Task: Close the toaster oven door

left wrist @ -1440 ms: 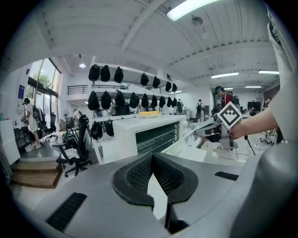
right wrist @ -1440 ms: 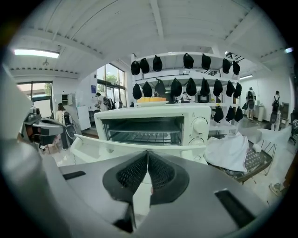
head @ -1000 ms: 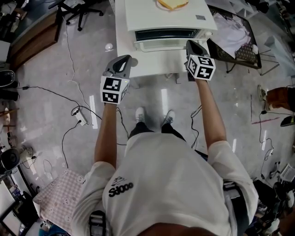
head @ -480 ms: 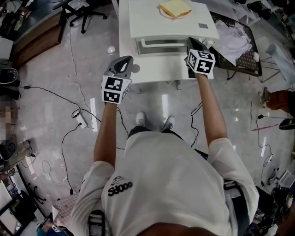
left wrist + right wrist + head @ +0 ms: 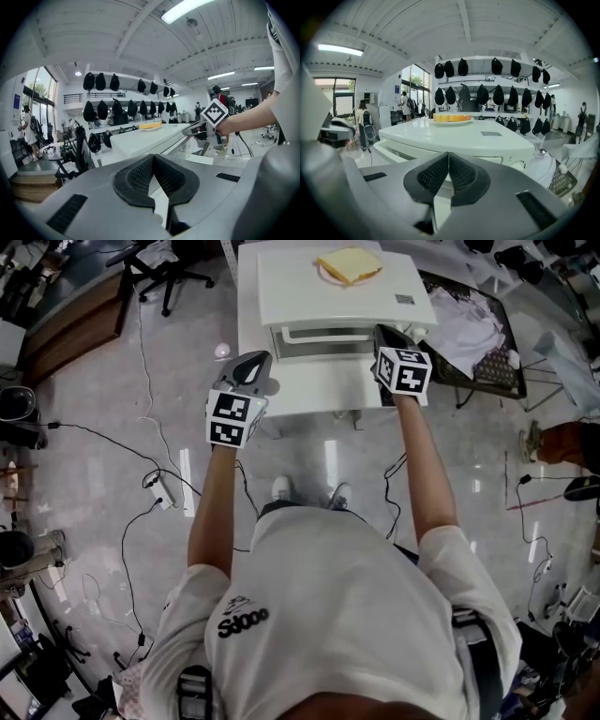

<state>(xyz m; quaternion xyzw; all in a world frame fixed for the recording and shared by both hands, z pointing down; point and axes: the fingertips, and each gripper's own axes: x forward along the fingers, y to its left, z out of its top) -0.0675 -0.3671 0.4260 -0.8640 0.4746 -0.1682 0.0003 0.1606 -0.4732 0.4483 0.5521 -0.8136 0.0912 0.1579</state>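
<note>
A white toaster oven stands on a white table, with a slice of yellow bread on a plate on its top. Its door with a long handle stands almost upright against the front. My right gripper is shut on nothing, its tips at the door's right end; the right gripper view looks over the oven's front edge. My left gripper is shut and holds nothing, off the table's left front corner. The left gripper view shows the oven and the right gripper.
A dark wire rack holding white cloth stands right of the table. Cables and a power strip lie on the glossy floor at left. An office chair and a wooden bench stand at the far left.
The oven door has swung up from partly open to nearly upright. My right gripper moved up and forward along with it. The left gripper stayed about where it was.
</note>
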